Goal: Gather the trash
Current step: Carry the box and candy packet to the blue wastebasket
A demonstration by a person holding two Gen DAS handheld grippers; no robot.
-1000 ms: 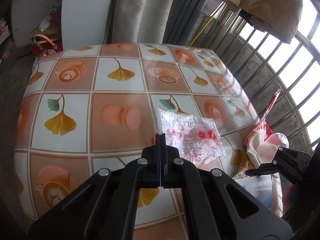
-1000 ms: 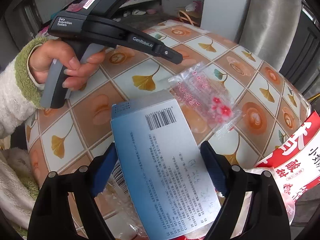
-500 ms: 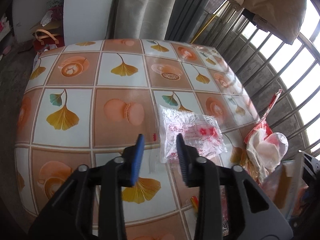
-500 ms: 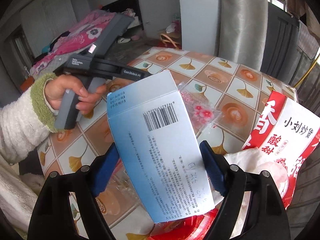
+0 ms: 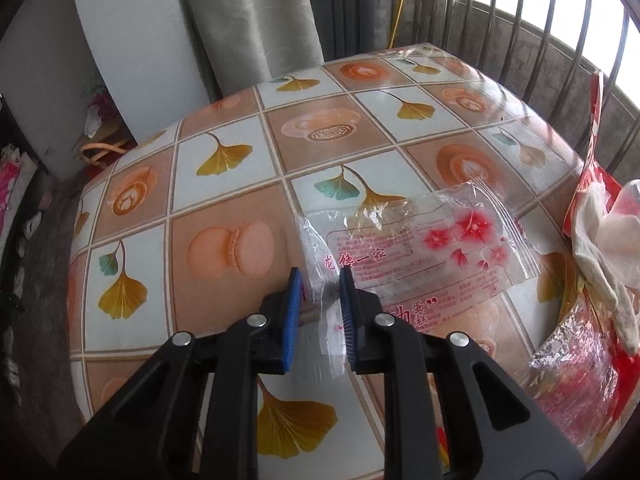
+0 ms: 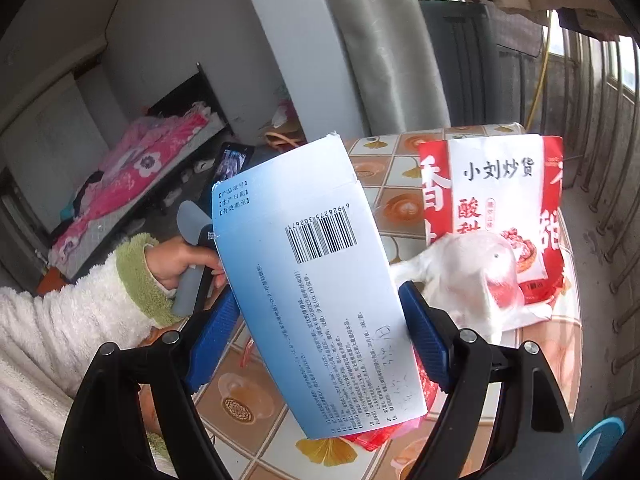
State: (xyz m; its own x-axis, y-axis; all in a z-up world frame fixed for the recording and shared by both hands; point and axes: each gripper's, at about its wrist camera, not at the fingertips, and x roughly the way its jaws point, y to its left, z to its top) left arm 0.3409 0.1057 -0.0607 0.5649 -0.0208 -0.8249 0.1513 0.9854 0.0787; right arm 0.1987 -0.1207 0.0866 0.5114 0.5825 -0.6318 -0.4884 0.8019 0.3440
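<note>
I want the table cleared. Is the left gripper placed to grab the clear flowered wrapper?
Probably yes: the left gripper already straddles the clear wrapper's near corner, jaws just closing, nothing blocking it.

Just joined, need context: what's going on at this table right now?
A person is collecting trash with a handheld gripper in each hand. The right gripper holds a flattened blue and white box across its width, lifted off the table. The left gripper has just been closing on the near corner of a clear wrapper that lies flat on the table; the corner sits between the fingers, with a gap showing. A red snack bag stuffed with white tissue stands beside it.
</note>
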